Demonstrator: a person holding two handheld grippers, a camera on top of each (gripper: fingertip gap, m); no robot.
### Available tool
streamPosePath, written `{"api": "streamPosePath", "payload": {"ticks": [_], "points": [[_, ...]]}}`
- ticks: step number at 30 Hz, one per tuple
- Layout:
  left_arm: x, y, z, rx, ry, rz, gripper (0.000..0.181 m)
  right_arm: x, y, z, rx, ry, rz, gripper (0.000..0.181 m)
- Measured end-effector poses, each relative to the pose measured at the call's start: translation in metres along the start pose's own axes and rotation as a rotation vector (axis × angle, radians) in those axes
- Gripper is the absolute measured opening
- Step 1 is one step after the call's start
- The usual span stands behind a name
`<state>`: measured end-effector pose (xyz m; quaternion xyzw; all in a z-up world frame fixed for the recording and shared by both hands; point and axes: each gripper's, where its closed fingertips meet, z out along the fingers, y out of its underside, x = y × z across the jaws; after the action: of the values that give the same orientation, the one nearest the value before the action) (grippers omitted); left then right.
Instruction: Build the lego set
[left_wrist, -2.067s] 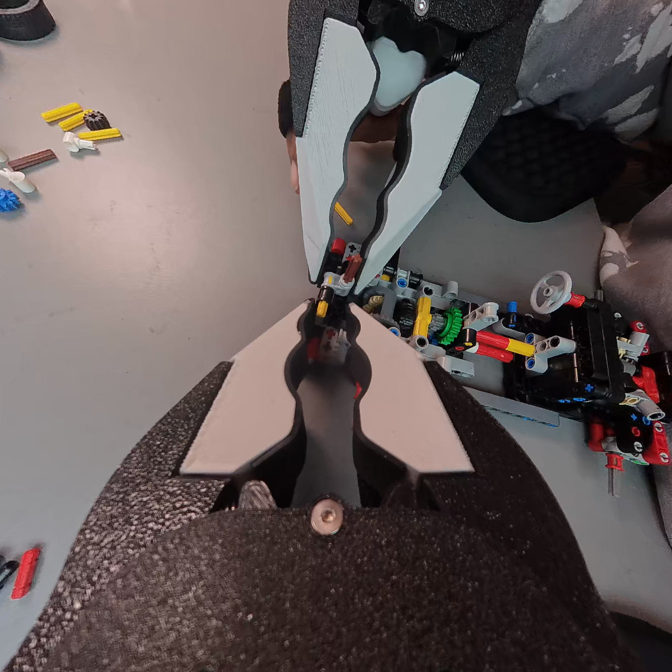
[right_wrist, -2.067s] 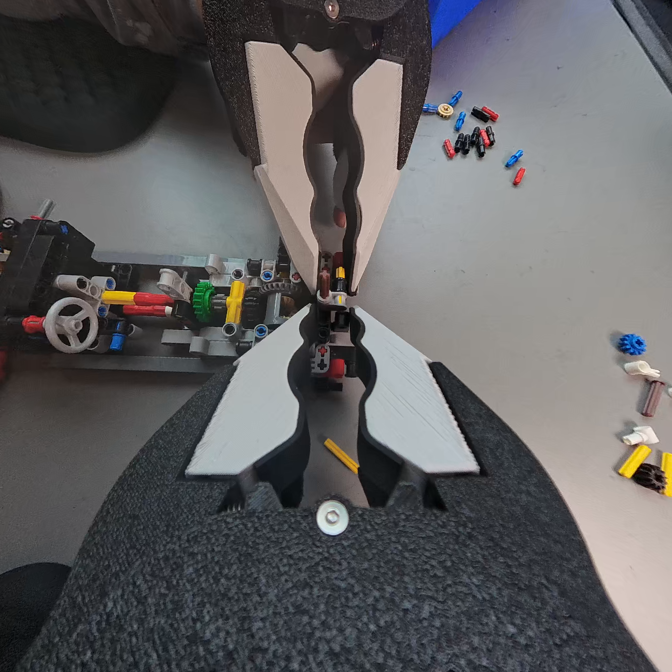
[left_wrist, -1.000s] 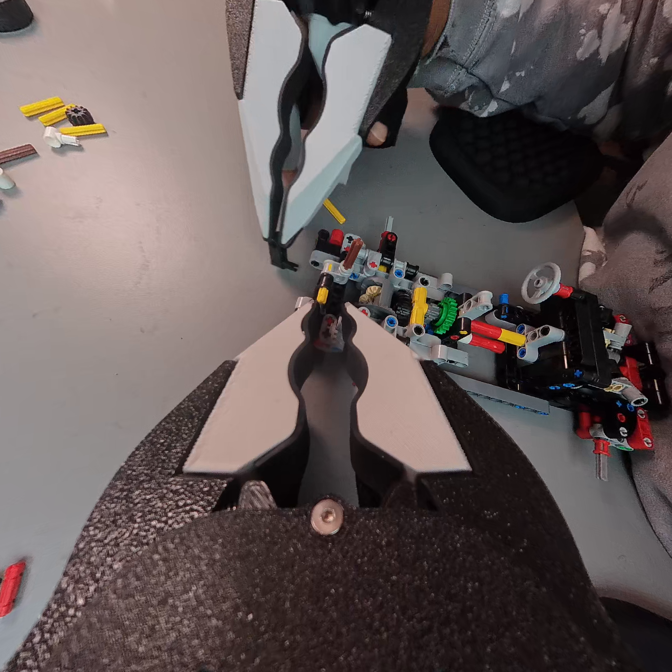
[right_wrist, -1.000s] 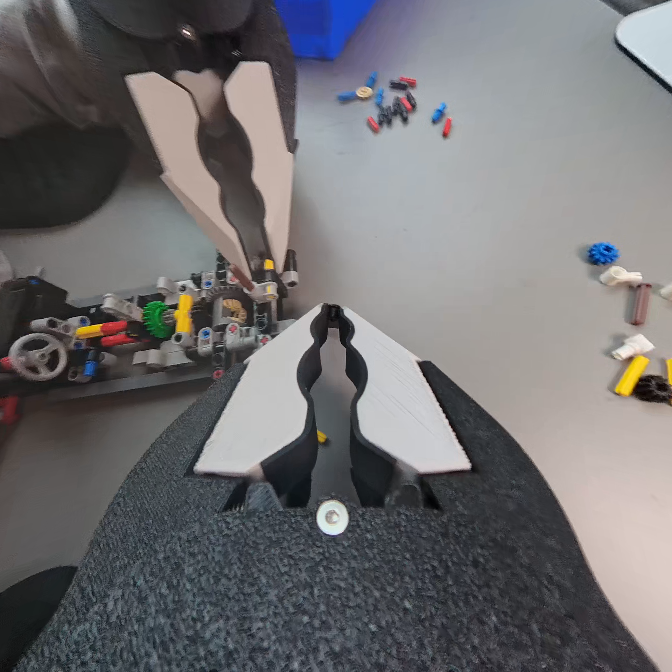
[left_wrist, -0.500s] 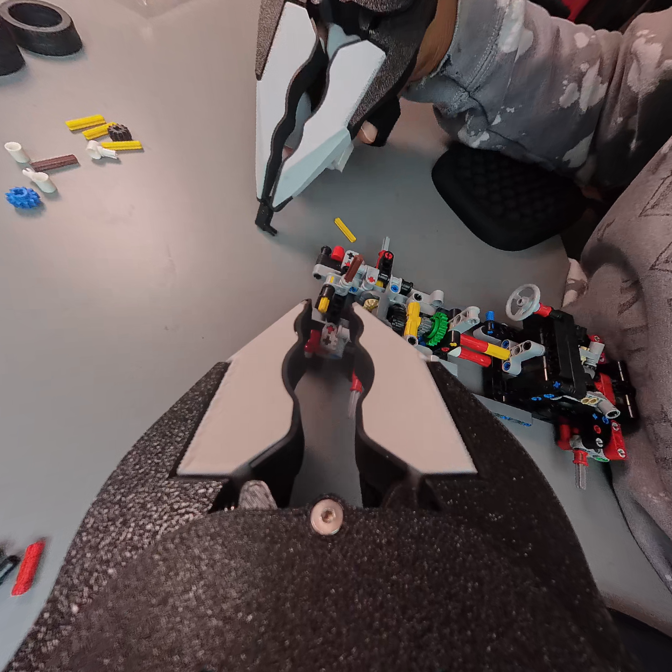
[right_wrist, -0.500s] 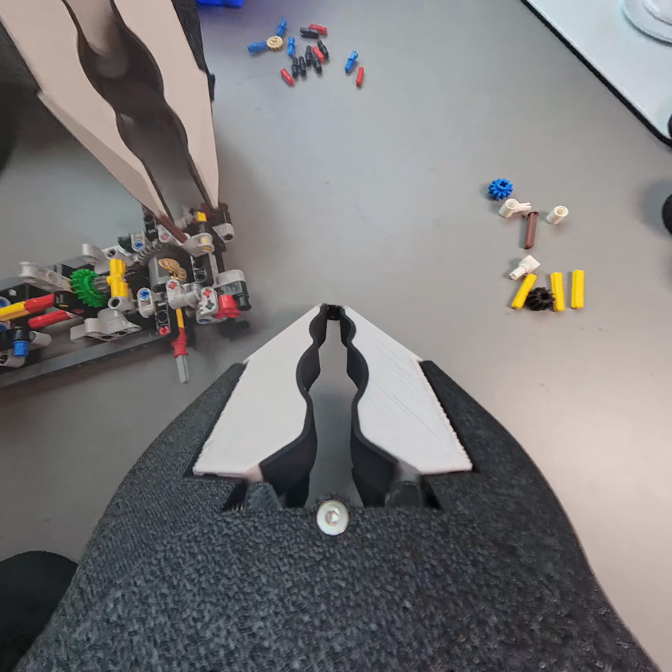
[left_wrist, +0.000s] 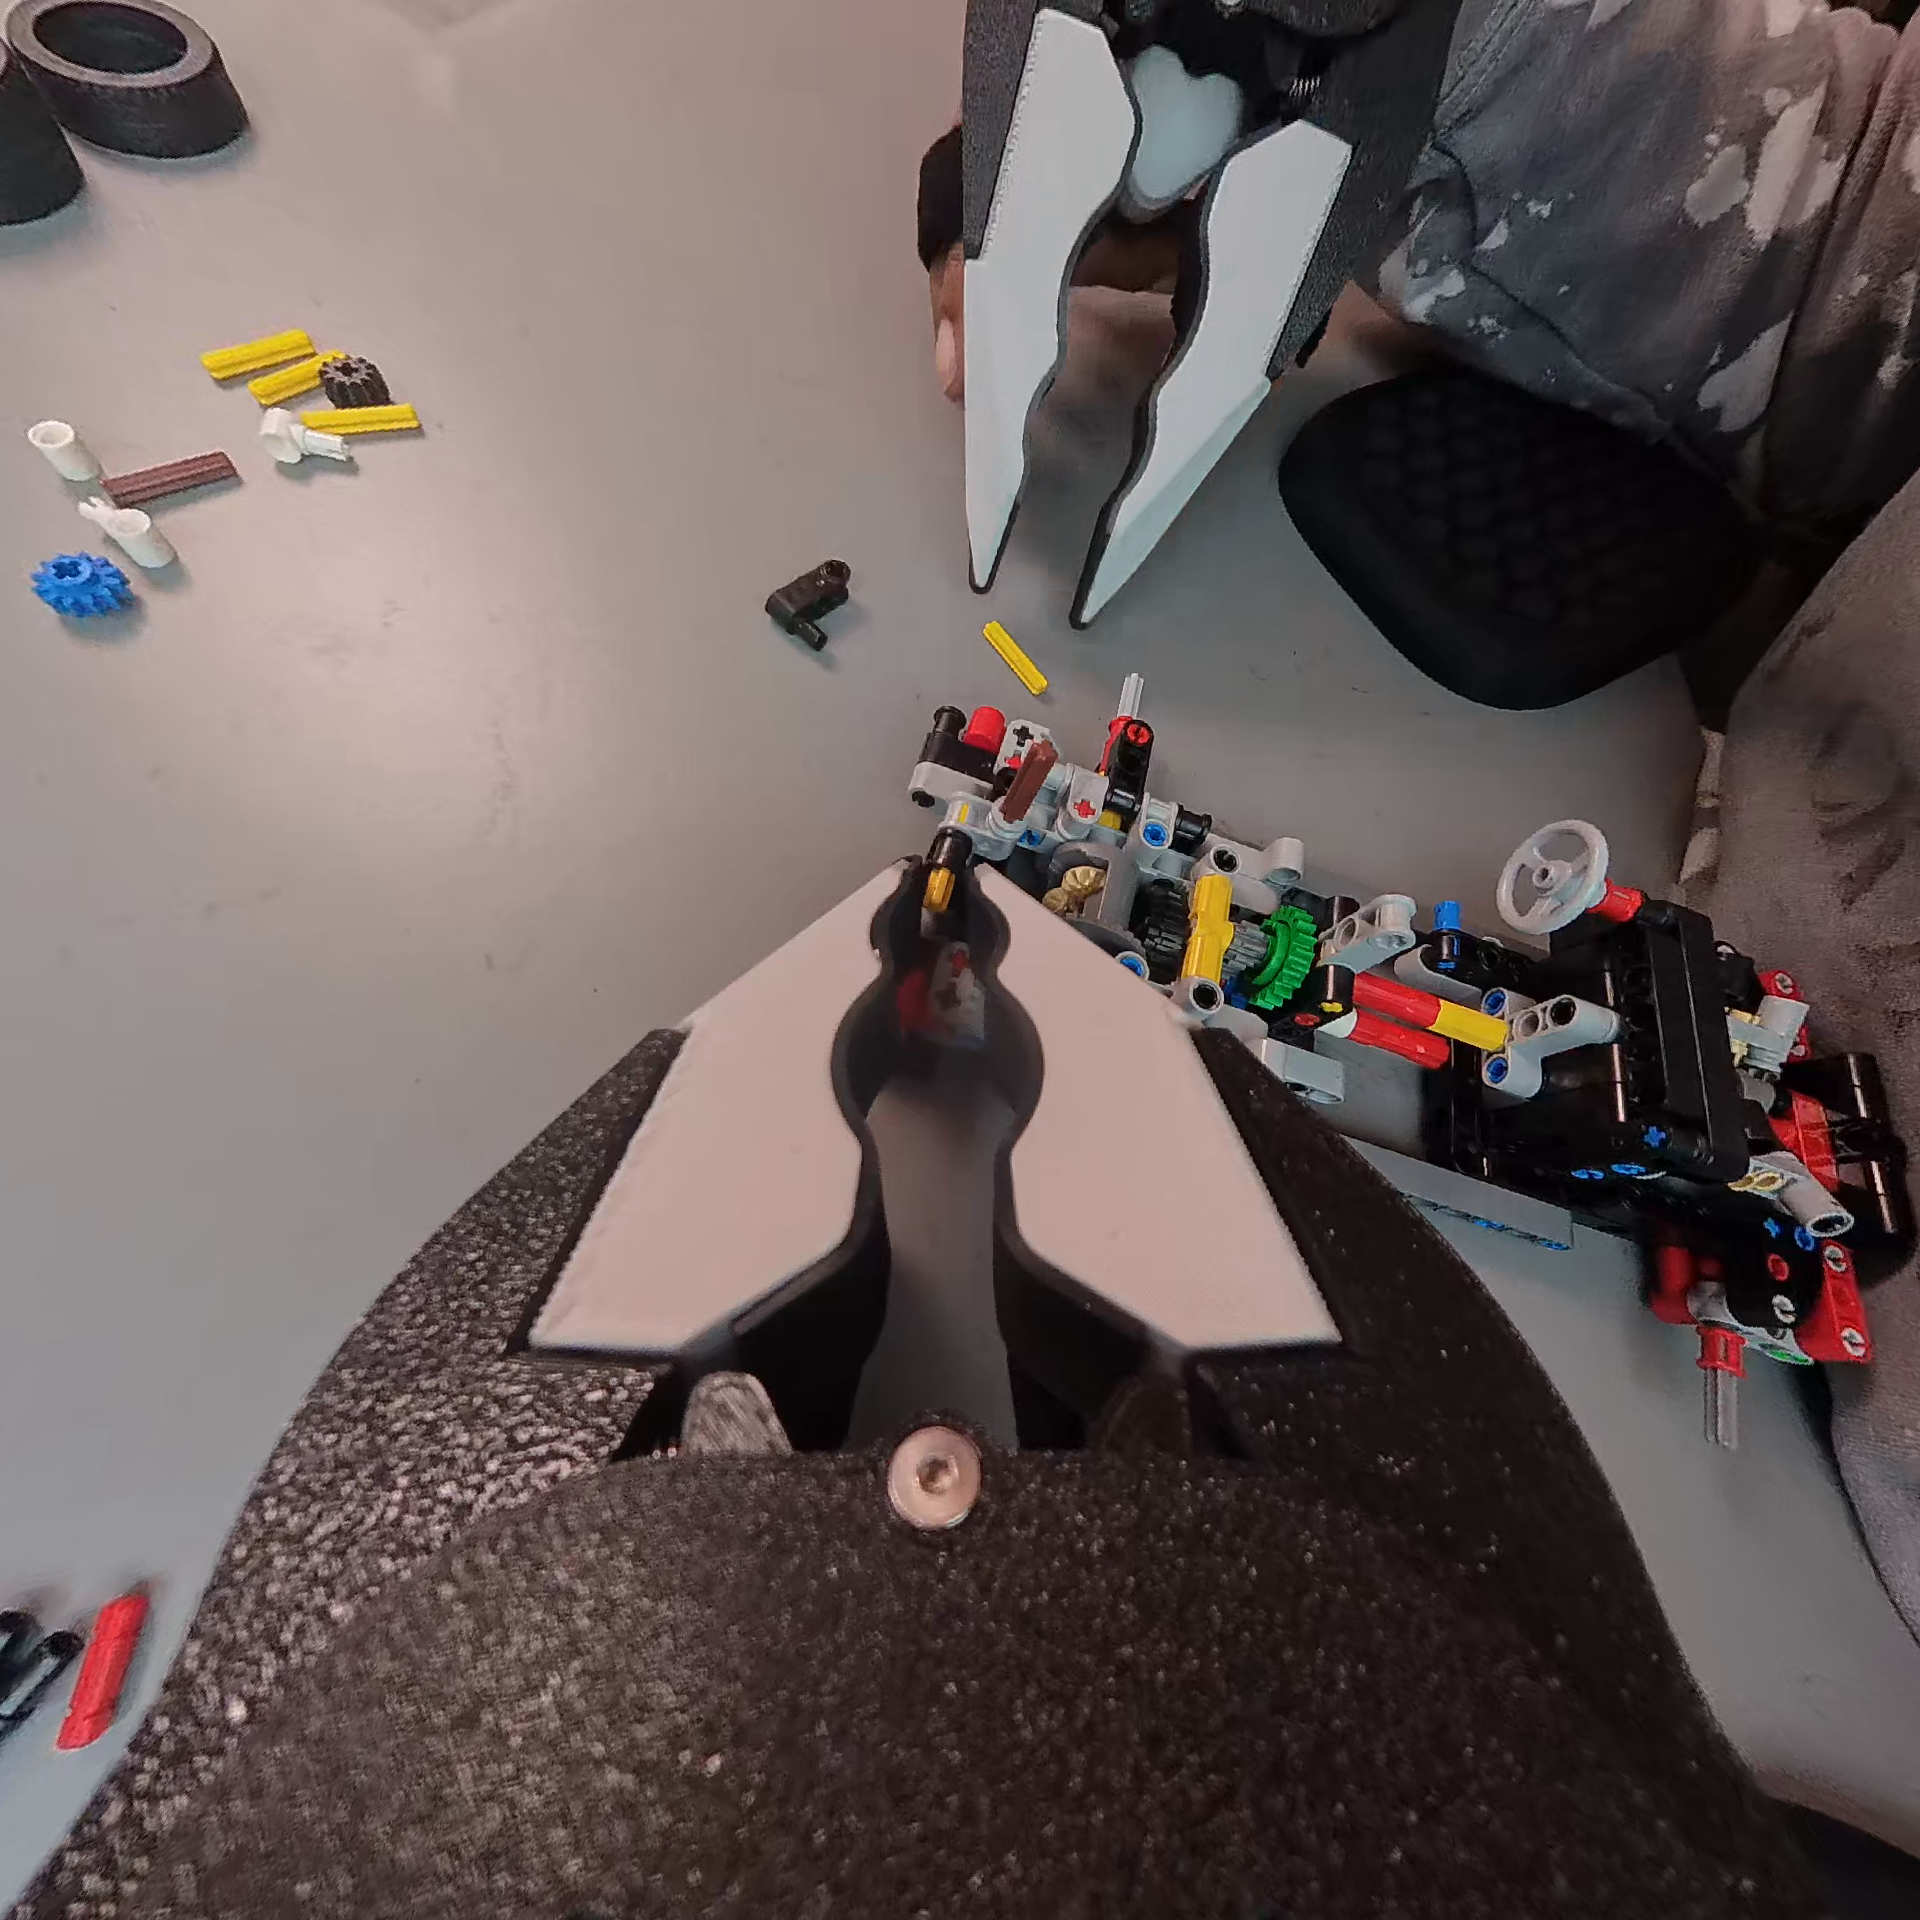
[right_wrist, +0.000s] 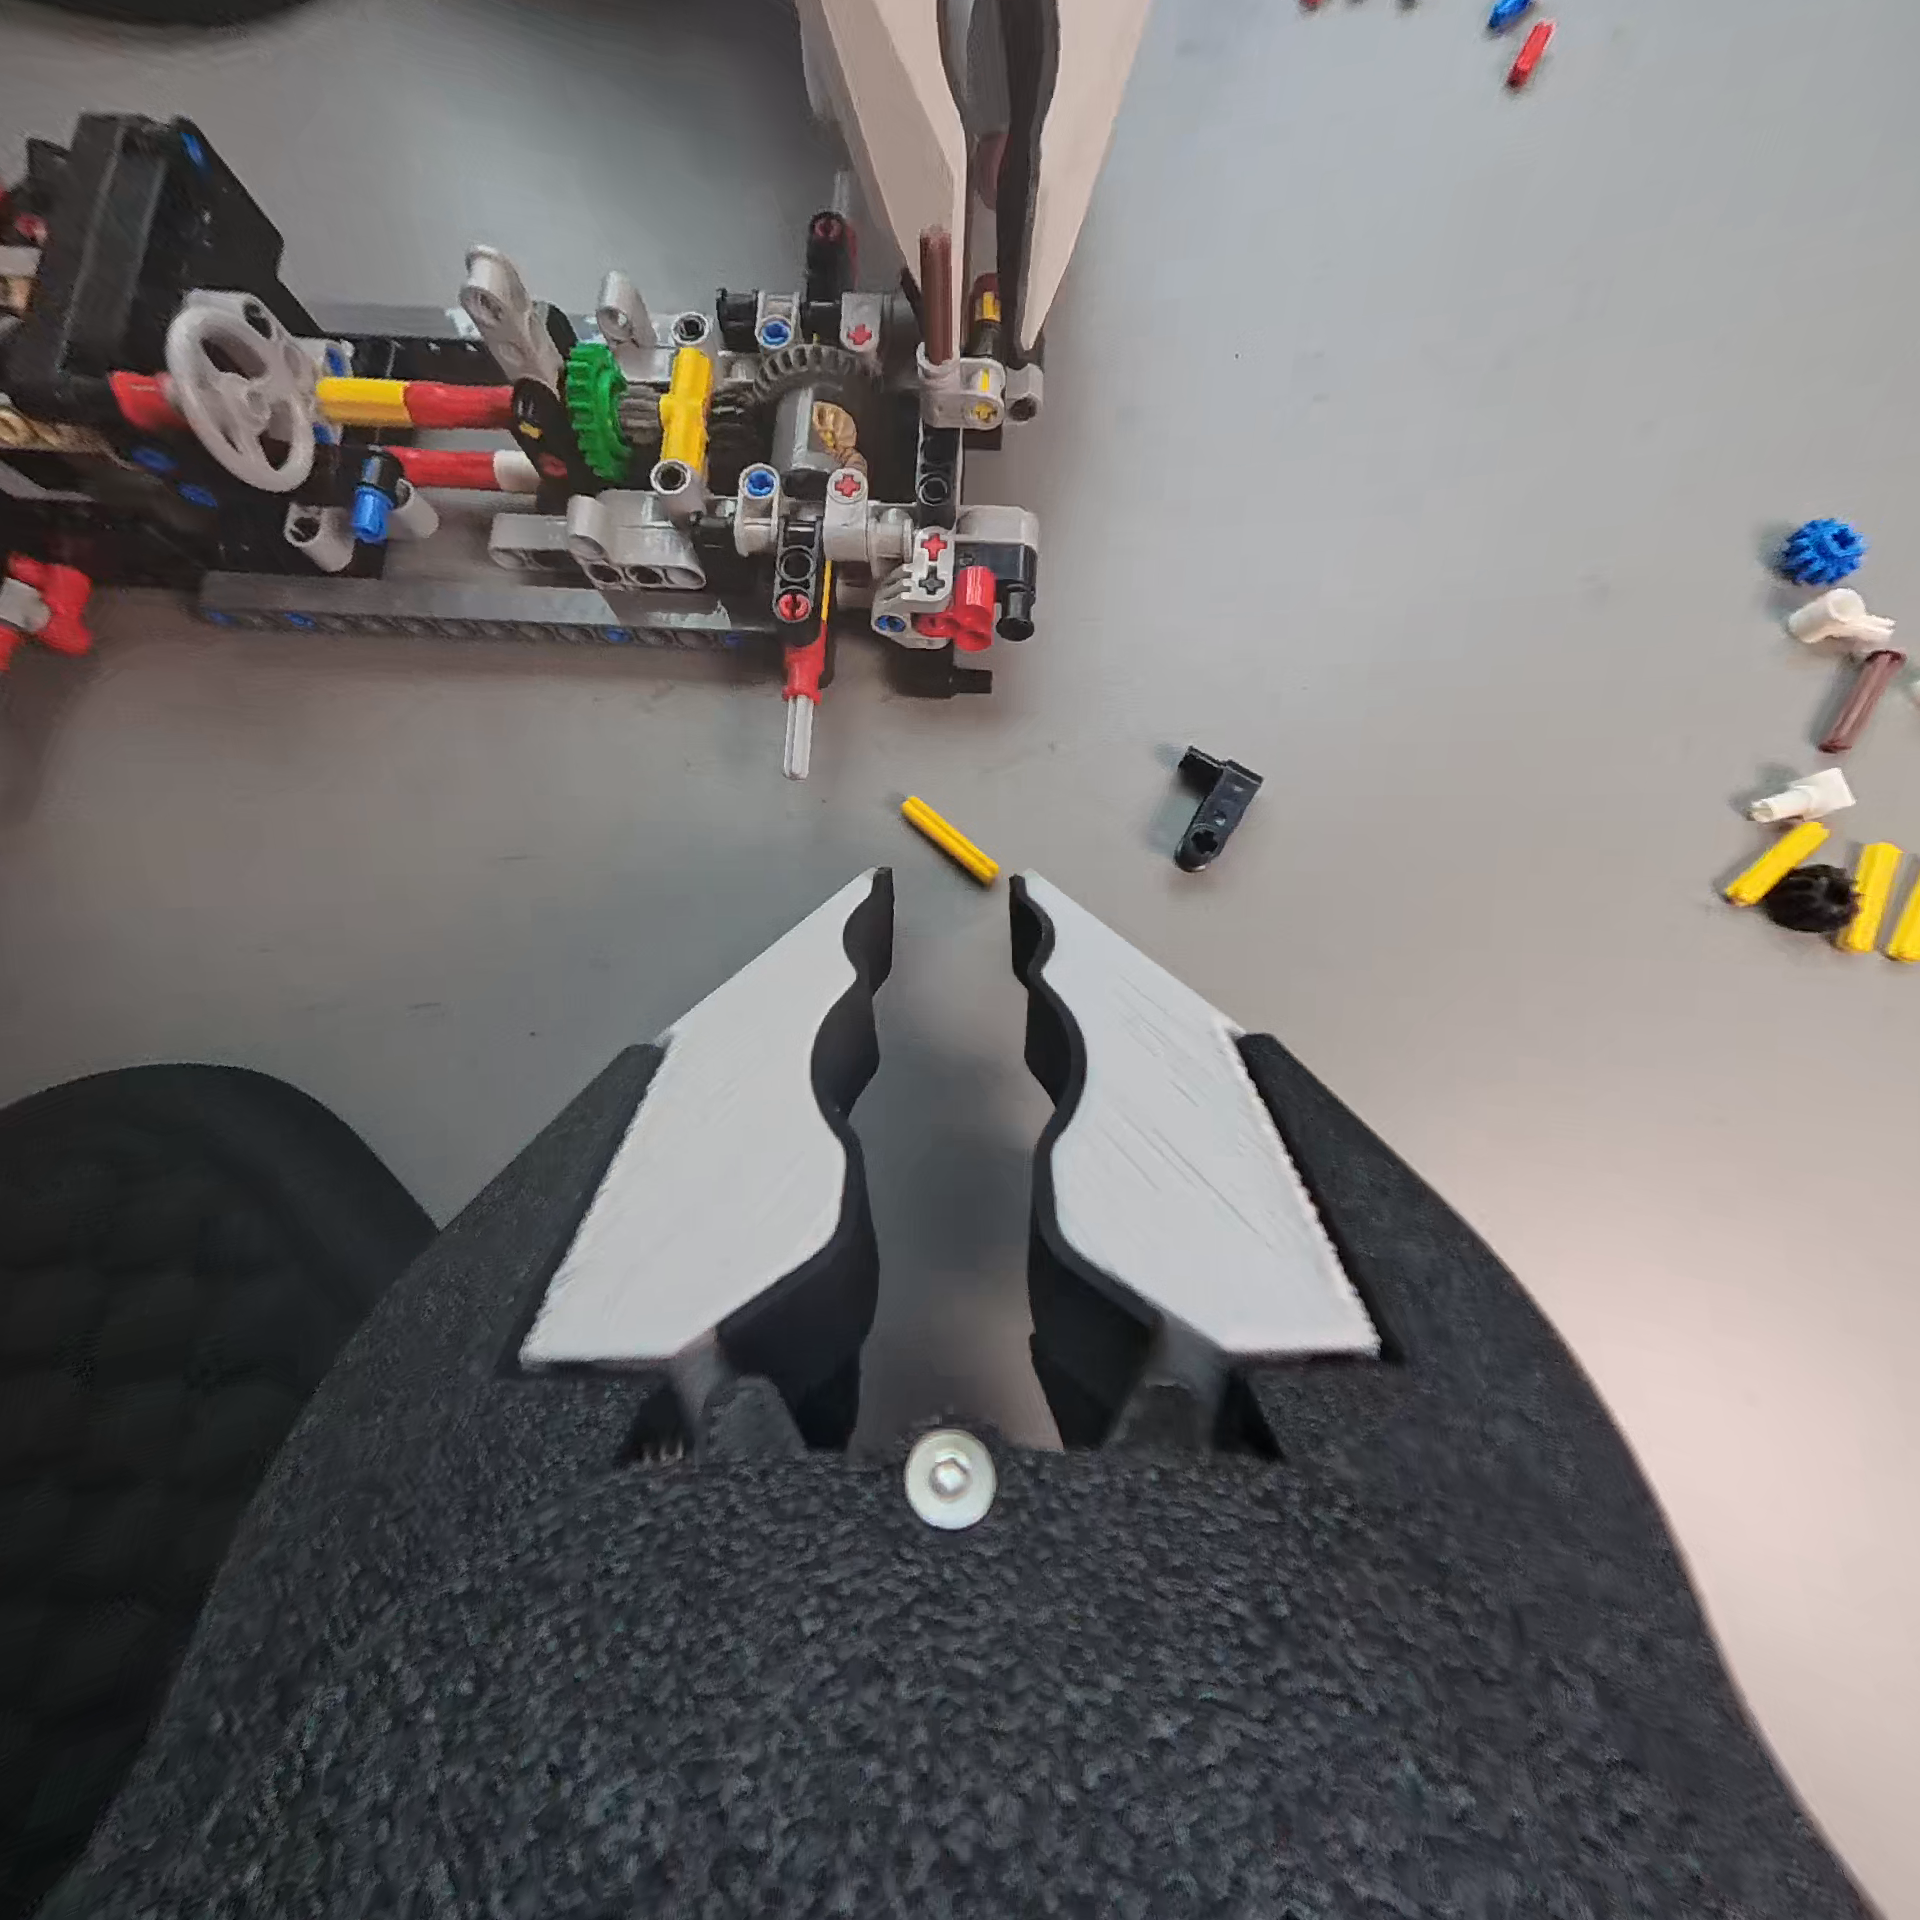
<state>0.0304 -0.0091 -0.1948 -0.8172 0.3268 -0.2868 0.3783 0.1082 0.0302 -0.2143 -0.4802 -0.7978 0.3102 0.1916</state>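
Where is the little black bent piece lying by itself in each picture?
Left wrist view: the black bent piece lies upper middle, left of the right gripper.
Right wrist view: the piece lies right of centre.
Shared landmark: the loose yellow stick beside it.

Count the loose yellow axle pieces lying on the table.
4: one short yellow axle just ahead of the open right gripper, three clustered around the black gear.

Plain grey tabletop (right_wrist: 1455, 416), matte surface, soft even light, faint shadows
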Motion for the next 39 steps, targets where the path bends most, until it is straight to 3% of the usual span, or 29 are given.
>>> {"api": "streamPosePath", "payload": {"ticks": [4,7,10,12,17,21,29,32,36,39], "points": [[0.0,0.0,0.0,0.001,-0.011,0.005,0.007,0.002,-0.002,0.011,-0.04,-0.021,-0.053,0.019],[-0.002,-0.001,-0.004,0.008,-0.027,-0.003,0.011,0.002,-0.002,0.012,-0.06,-0.035,-0.066,0.001],[-0.003,-0.015,-0.019,0.091,-0.028,-0.037,0.014,0.0,-0.001,0.01,-0.054,-0.032,-0.083,0.001],[0.002,-0.029,-0.028,0.159,-0.028,-0.053,0.015,0.006,-0.014,0.003,0.038,0.024,-0.072,0.001],[0.025,-0.056,-0.023,0.222,0.0,-0.071,0.015,0.002,-0.082,-0.025,0.33,0.137,-0.13,0.001],[0.039,-0.069,-0.016,0.253,0.083,-0.161,0.011,-0.013,-0.099,-0.023,0.346,0.196,-0.244,0.001],[0.048,-0.07,-0.016,0.261,0.062,-0.116,0.003,-0.021,-0.108,-0.031,0.365,0.254,-0.316,0.001],[0.052,-0.079,-0.023,0.35,0.062,-0.048,0.003,-0.023,-0.116,-0.04,0.496,0.186,-0.209,0.001],[0.056,-0.085,-0.029,0.429,0.014,0.086,0.003,-0.027,-0.127,-0.053,0.712,-0.058,0.058,0.002],[0.058,-0.087,-0.03,0.454,0.003,0.118,0.003,-0.028,-0.127,-0.051,0.738,-0.103,0.085,0.004]]}}
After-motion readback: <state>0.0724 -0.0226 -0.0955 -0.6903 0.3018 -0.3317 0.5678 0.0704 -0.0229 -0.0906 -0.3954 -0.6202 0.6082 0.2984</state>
